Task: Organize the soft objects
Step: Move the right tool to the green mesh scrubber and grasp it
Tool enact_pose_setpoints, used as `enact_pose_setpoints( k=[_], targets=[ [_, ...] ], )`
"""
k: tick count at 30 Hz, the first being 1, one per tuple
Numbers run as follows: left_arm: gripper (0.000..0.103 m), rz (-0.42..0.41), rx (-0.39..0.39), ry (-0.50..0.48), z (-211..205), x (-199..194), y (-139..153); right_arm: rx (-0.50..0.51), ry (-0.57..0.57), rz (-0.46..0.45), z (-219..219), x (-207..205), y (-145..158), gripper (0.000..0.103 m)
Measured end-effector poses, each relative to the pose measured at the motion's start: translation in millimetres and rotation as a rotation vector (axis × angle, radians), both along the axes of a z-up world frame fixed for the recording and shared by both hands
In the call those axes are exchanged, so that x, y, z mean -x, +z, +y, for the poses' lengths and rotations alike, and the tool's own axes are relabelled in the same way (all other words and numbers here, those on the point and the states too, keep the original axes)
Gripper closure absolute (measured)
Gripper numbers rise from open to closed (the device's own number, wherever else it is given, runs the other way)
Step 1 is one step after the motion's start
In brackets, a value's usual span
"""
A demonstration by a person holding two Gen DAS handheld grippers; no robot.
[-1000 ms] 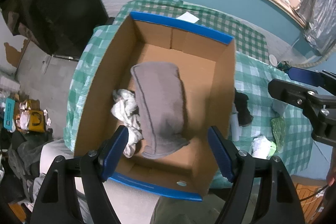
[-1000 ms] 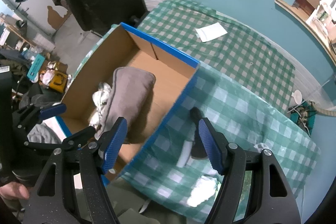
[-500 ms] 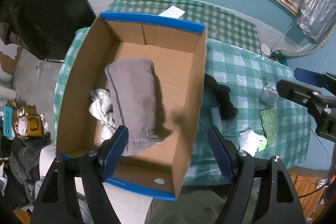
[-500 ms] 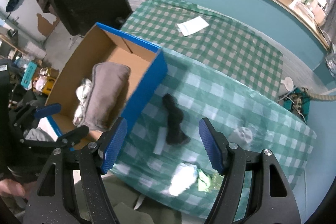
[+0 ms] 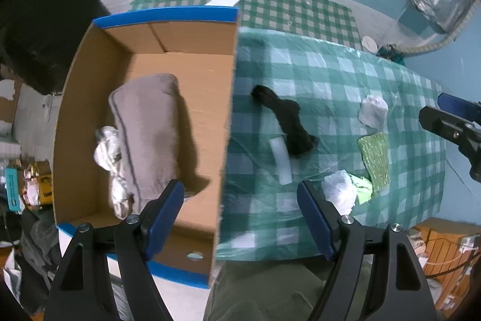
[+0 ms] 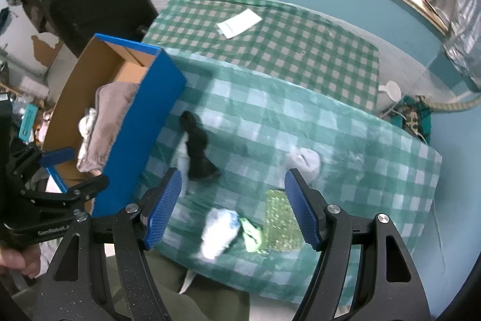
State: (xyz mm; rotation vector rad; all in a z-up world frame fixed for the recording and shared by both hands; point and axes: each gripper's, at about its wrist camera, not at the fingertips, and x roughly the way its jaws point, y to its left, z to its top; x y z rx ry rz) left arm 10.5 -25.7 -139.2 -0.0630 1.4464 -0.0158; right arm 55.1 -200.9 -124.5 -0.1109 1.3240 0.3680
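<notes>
A black sock [image 5: 287, 122] lies crumpled on the green checked tablecloth [image 5: 330, 71], near the right wall of the cardboard box [image 5: 192, 74]. A narrow white piece [image 5: 280, 160] lies against the sock on its near side. Further right on the cloth sit a white crumpled cloth [image 5: 373, 110], a shiny green cloth [image 5: 374, 160] and, near the table's front edge, a white bundle [image 5: 339, 193] touching a lime-green scrap [image 5: 362, 188]. Inside the box, which has blue outer walls and a blue rim, a folded grey towel [image 5: 147, 131] lies lengthwise with a white crumpled cloth [image 5: 106, 143] tucked at its left side. A white paper [image 6: 239, 23] rests on the far, darker checked part of the table.

The left gripper [image 5: 240, 217] hangs over the box's right wall and the table edge, its blue pads spread wide with nothing between them. The right gripper [image 6: 233, 206] hovers above the loose items at the front of the table, its jaws likewise wide and empty, the white bundle and the shiny green cloth showing between them below.
</notes>
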Motion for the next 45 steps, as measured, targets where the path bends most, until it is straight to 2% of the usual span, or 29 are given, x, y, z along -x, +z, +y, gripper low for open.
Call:
enact_pose_setpoints(
  k=[10, 18, 27, 33, 38, 45],
  targets=[
    [0.024, 0.05, -0.019, -0.095, -45, -9, -24, 0.035, -0.089, 0.045, -57, 3, -33, 0.031],
    [0.024, 0.103, -0.013, -0.116, -68, -8, -42, 0.061, -0.122, 0.109, -85, 8, -69, 0.031],
    [0.024, 0.142, -0.029, -0.132, -82, -7, -64, 0.056, -0.092, 0.187, -79, 14, -118, 0.031],
    [0.024, 0.187, 0.041, -0.083, -78, -4, -75, 0.06, -0.081, 0.238, -69, 19, -145, 0.031],
    [0.024, 0.204, 0.052, -0.074, -78, 1, -80, 0.058, -0.089, 0.265, -64, 23, -163, 0.031],
    [0.024, 0.211, 0.06, -0.068, -86, 6, -85, 0.089, -0.084, 0.252, -55, 24, -174, 0.031]
  ],
)
